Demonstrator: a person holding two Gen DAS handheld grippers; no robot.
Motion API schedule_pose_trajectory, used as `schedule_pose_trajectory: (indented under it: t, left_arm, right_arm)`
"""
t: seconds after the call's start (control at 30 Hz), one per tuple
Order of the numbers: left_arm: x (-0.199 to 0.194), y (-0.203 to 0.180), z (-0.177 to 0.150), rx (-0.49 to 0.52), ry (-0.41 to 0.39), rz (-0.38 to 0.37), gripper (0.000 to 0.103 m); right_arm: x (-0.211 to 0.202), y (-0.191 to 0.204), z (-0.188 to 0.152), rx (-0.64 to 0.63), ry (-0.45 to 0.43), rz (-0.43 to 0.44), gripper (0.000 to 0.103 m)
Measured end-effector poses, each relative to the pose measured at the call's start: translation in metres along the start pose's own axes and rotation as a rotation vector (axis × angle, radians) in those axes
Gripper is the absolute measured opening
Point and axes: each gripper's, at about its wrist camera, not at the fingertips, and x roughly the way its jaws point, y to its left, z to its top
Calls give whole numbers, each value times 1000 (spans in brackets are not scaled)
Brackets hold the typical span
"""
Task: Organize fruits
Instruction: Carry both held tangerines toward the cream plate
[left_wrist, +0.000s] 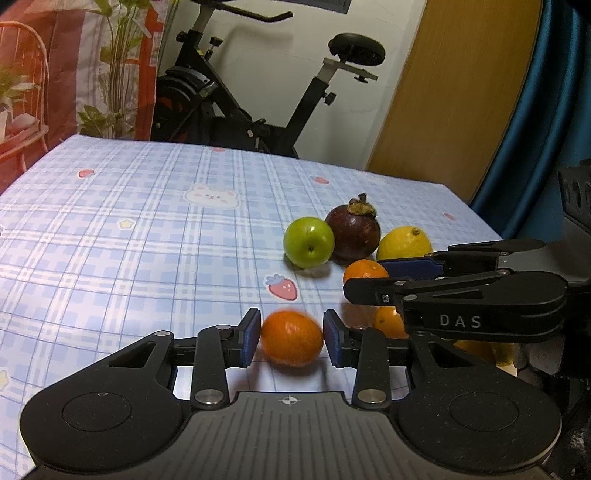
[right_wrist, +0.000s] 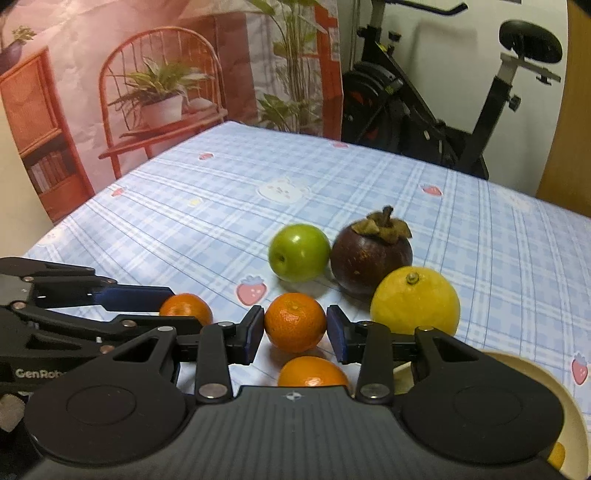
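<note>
- Left hand-held gripper (left_wrist: 291, 338): narrowed around a small orange (left_wrist: 292, 338), which sits blurred between the blue pads (left_wrist: 250, 338); both pads appear to press its sides. In the right wrist view the same orange (right_wrist: 186, 308) shows at the tip of that gripper, coming in from the left.
- Right hand-held gripper (right_wrist: 295, 334): jaws narrowed on a second orange (right_wrist: 295, 321), pads at its two sides, seemingly touching. In the left wrist view this orange (left_wrist: 365, 271) sits at the tip of the right gripper (left_wrist: 365, 280).
- Third orange (right_wrist: 312, 371) lies on the cloth just in front of the right gripper's body, partly hidden.
- Beyond the oranges: green apple (right_wrist: 299, 253) touching a dark mangosteen (right_wrist: 371, 256); yellow lemon (right_wrist: 415, 301) just beside the mangosteen, nearer the camera.
- Cream bowl (right_wrist: 546, 391) at lower right, under the gripper body; something yellow inside, too hidden to name.
- All fruit rests on a bench (right_wrist: 184, 221) covered in blue plaid cloth with strawberry prints.
- Behind: exercise bike (left_wrist: 236, 92), printed backdrop (right_wrist: 147, 74) of chair and plants.
</note>
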Motion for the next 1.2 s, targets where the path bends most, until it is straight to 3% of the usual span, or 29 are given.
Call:
schedule_pose_trajectory:
  t: [0.07, 0.2, 0.3, 0.37, 0.4, 0.5, 0.57, 0.97, 1.2]
  left_arm:
    - [-3, -3, 1, 14, -10, -2, 28]
    - [-4, -9, -1, 38, 0, 19, 29]
    - [-3, -9, -2, 30, 26, 14, 40]
    - [-3, -10, -6, 38, 50, 26, 52]
    - [-3, -11, -8, 41, 60, 23, 53]
    - [-3, -13, -12, 54, 79, 30, 51]
    - [0, -12, -13, 53, 83, 33, 42]
    - [-13, -14, -5, 38, 30, 35, 41]
    - [-29, -46, 14, 143, -41, -19, 41]
  right_arm:
    - [-8, 2, 0, -2, -23, 2, 40]
    - [-22, -2, -2, 16, -59, 1, 40]
    - [-29, -6, -7, 41, -70, -3, 40]
    - [-36, -7, -10, 53, -85, 1, 40]
    - [-38, -7, -11, 57, -90, 2, 40]
    - [-44, -7, -16, 73, -103, 10, 40]
    - [-47, -7, -19, 84, -111, 14, 40]
    - [-64, -18, -34, 155, -145, -1, 40]
    - [-94, -34, -45, 183, -210, -57, 40]
